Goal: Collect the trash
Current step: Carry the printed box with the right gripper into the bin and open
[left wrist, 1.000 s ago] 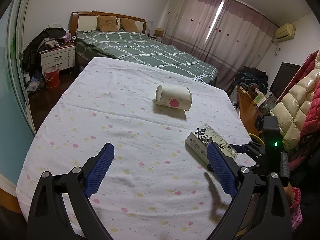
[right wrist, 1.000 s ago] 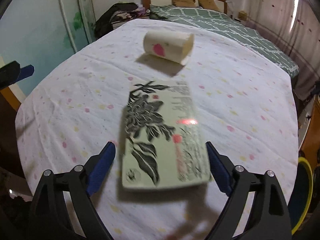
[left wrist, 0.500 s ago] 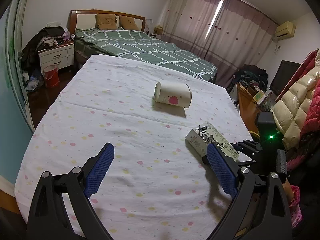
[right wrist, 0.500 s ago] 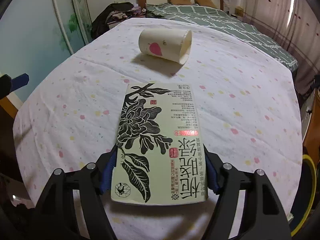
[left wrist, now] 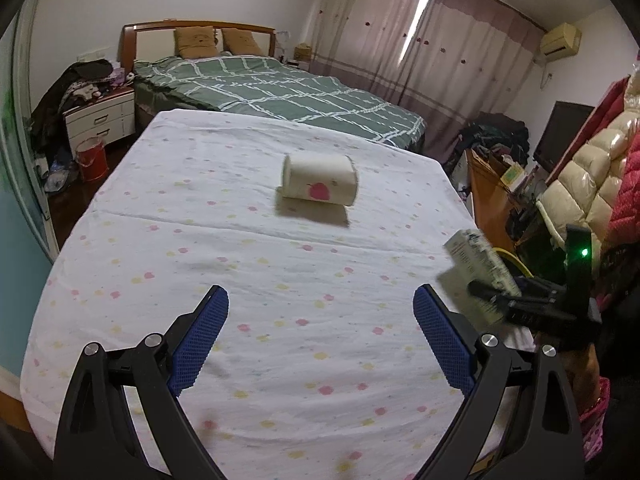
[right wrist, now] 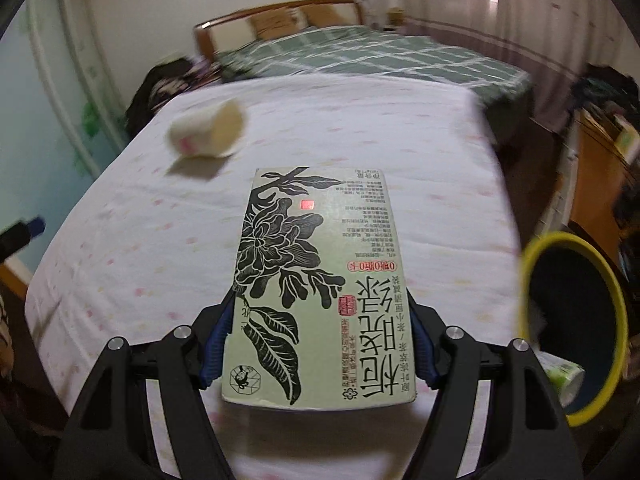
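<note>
A flat pale-green carton (right wrist: 320, 272) printed with a black flower sits between the blue pads of my right gripper (right wrist: 320, 320), which is shut on its sides and holds it off the table. In the left wrist view the same carton (left wrist: 478, 264) hangs tilted past the table's right edge. A white paper cup (left wrist: 320, 180) with a pink leaf lies on its side on the dotted tablecloth (left wrist: 200, 240), also seen as a blurred cup (right wrist: 208, 130). My left gripper (left wrist: 320, 308) is open and empty over the cloth, well short of the cup.
A black bin with a yellow rim (right wrist: 532, 248) stands beside the table's right edge, some trash inside. Behind the table are a green-quilted bed (left wrist: 280, 88), a nightstand and a red bucket (left wrist: 91, 154). A wooden desk (left wrist: 486, 200) and hanging coats crowd the right.
My right gripper closed on the carton, lifted it off the cloth and swung it right, bringing the bin into view. My left gripper edged forward slightly, still open.
</note>
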Tool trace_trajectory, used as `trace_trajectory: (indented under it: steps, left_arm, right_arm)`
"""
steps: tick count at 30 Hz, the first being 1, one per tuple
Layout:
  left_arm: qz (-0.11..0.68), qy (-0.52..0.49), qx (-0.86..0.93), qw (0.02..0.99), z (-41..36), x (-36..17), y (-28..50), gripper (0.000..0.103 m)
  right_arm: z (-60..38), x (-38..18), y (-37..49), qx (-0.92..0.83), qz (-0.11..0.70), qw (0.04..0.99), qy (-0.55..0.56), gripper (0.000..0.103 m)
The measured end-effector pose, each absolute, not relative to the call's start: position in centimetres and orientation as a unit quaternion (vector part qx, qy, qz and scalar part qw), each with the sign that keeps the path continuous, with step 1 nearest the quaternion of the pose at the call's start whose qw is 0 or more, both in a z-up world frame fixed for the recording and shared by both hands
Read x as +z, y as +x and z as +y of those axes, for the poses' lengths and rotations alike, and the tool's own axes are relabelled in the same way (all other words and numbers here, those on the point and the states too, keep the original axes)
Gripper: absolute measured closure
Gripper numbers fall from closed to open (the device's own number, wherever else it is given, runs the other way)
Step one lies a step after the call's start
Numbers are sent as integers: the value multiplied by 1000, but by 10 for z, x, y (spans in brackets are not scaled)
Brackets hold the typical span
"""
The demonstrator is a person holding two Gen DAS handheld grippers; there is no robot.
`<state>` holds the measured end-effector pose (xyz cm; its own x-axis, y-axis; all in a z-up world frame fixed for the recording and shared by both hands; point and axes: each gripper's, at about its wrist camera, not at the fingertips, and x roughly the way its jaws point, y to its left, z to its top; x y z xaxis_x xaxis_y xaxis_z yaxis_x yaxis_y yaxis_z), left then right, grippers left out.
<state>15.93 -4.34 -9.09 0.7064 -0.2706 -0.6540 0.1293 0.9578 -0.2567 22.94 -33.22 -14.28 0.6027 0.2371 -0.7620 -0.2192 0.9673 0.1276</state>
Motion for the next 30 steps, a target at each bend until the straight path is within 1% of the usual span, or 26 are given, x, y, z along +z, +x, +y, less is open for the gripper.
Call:
trace_trajectory:
  steps: [9,17,22,25,27,30]
  left_arm:
    - [378,-75,-133,913,-78,-94,174,11]
    - [386,-62,-146,909,-97,-98,185,11]
    - [392,-56,-147,906,-101,-101,192,11]
    - [392,-52,-146,907,-100,-103,198,11]
    - [391,-49,-145,908,-99,-103,204,11]
    - [389,-44,-151,908,-94,-104,218,11]
  right_arm:
    - [-440,-143,229,23,414,907,75,35]
    - [-517,-167,242,-61,427,896,109,35]
    - [-544,-188,257,-94,445,884,112,34]
    - [-556,-198,264,-108,454,877,114,33]
    - [-559,-200,264,-119,450,877,117,28]
    - [-561,-198,261,-124,443,880,120,27]
